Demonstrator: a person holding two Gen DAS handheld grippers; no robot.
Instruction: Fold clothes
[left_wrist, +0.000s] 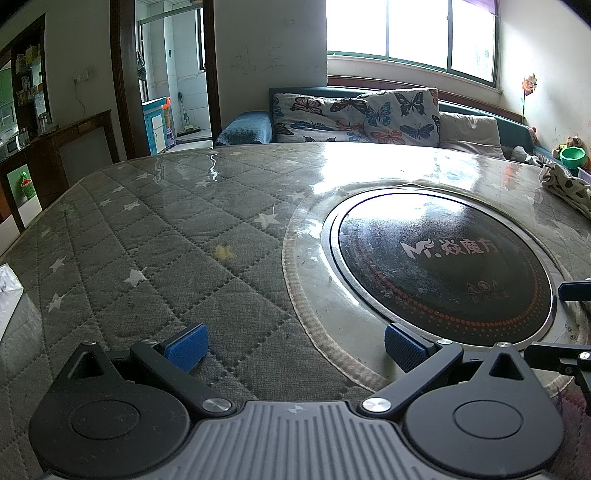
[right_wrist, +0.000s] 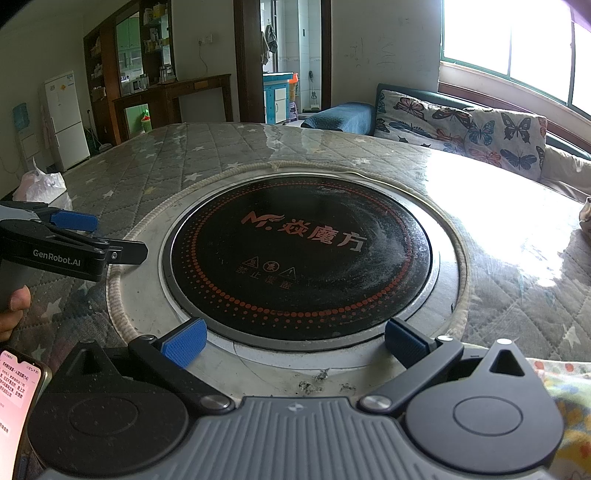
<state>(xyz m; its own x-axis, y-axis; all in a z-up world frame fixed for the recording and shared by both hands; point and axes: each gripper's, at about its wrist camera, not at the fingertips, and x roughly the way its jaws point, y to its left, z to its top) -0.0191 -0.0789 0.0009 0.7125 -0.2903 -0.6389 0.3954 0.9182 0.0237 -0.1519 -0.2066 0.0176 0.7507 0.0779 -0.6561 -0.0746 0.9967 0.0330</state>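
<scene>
Worktop: a large round worktop (left_wrist: 155, 229) under a grey quilted cover with white stars, sealed beneath a clear glossy sheet that reflects the window.
Hob: a round black cooking plate (right_wrist: 299, 258) with orange dots and lettering, sunk into the middle of the worktop inside a metal ring.
Sofa: behind the worktop, under the window, with butterfly-print cushions (left_wrist: 354, 116).
Clothes: a pale spotted garment (left_wrist: 565, 186) lies crumpled at the far right edge of the worktop in the left wrist view, well apart from both grippers; a flowered cloth (right_wrist: 569, 402) shows at the lower right of the right wrist view.
Left gripper (left_wrist: 295, 349): jaws spread wide with nothing between them, low over the quilted cover just left of the hob.
Right gripper (right_wrist: 295, 345): jaws spread wide and empty, over the near rim of the hob.
Phone: a lit phone (right_wrist: 14, 391) at the lower left of the right wrist view.
Hand: a person's hand (right_wrist: 13, 310) grips the left gripper's handle.
</scene>
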